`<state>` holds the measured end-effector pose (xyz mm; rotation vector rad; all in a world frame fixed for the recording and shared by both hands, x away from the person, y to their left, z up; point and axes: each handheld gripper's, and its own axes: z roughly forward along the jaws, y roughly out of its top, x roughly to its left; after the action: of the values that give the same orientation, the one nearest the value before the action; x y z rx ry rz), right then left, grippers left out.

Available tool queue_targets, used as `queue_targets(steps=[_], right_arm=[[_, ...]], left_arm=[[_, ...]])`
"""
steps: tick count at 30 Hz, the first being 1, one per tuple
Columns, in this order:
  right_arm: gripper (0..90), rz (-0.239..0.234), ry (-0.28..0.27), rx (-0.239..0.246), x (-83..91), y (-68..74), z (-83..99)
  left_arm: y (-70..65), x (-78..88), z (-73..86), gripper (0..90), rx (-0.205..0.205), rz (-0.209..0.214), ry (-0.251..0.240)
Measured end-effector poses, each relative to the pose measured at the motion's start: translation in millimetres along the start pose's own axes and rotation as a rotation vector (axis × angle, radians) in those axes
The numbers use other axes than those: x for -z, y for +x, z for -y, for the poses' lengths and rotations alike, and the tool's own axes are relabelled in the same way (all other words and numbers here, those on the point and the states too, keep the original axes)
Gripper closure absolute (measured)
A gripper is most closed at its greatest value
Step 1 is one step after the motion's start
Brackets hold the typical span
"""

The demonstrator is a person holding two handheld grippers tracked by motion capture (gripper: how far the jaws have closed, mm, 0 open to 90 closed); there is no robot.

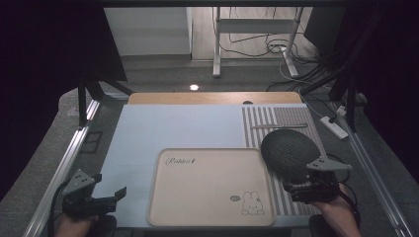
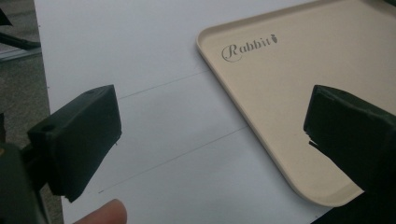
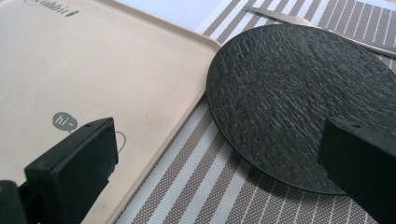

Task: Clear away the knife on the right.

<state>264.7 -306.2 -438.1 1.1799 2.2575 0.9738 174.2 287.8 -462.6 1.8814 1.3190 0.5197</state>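
Looks like things are barely started here. The round black slate-textured plate [image 1: 289, 154] is lying flat on the grey-and-white striped placemat [image 1: 282, 118], sitting at about 3 o'clock from the beige rectangular plastic tray with the rabbit print [image 1: 207, 186], its edge just beside the tray's right rim. The tray is bare, so if the plate is meant to go on it, that part isn't done yet.

The right gripper [image 1: 305, 186] hovers at the plate's near edge, around its 5 o'clock, jaws spread wide with one over the tray corner and the other over the plate; nothing is held. The left gripper [image 1: 106, 197] is parked at the tray's 9 o'clock over the pale blue mat [image 1: 163, 128], jaws wide as well, holding nothing.

A thin metal strip [image 3: 299, 21] lies at the plate's 12 o'clock. Underneath is a wooden tabletop [image 1: 212, 98] inside a metal frame, and the room beyond is dim, with white desk legs [image 1: 216, 44] and loose cables on the floor.
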Motion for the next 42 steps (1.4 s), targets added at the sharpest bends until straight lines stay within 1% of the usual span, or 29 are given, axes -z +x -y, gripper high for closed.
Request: queue_targets(steps=[3, 7, 12, 17, 21, 27, 34, 37, 42], right_arm=[[0.0, -0.004, -0.001, -0.007, -2.1, -2.0, -1.0], [0.0, -0.006, 0.004, -0.005, -6.1, -3.6, -2.6], [0.0, -0.014, 0.017, 0.011, -13.1, -4.0, -5.4], [0.0, -0.021, 0.016, 0.029, -19.7, -5.1, -9.3], [0.0, -0.028, 0.014, 0.030, -25.6, -8.6, -12.4], [0.0, -0.031, 0.016, 0.016, -33.6, -14.7, -16.1], [0.0, -0.032, 0.033, 0.004, -47.0, -25.0, -20.9], [0.0, -0.025, 0.038, -0.005, -51.3, -29.4, -22.6], [0.0, -0.028, 0.035, -0.024, -58.3, -35.4, -26.9]], left_arm=[[0.2, 0.0, 0.1, 4.2, 0.002, 0.001, -0.001], [0.2, -0.1, 0.0, 4.2, 0.003, 0.001, 0.000], [0.2, -0.2, 0.0, 4.2, 0.005, 0.002, 0.001], [0.1, -0.2, 0.0, 4.2, 0.003, 0.001, 0.001], [0.4, -0.2, 0.0, 4.3, 0.005, 0.003, 0.001], [0.4, -0.3, 0.0, 4.3, 0.005, 0.002, 0.001], [0.4, -0.5, -0.2, 4.3, 0.004, 0.001, 0.004], [0.6, -0.7, -0.2, 4.3, 0.006, 0.001, 0.005], [0.6, -0.8, -0.3, 4.3, 0.006, 0.001, 0.006]])
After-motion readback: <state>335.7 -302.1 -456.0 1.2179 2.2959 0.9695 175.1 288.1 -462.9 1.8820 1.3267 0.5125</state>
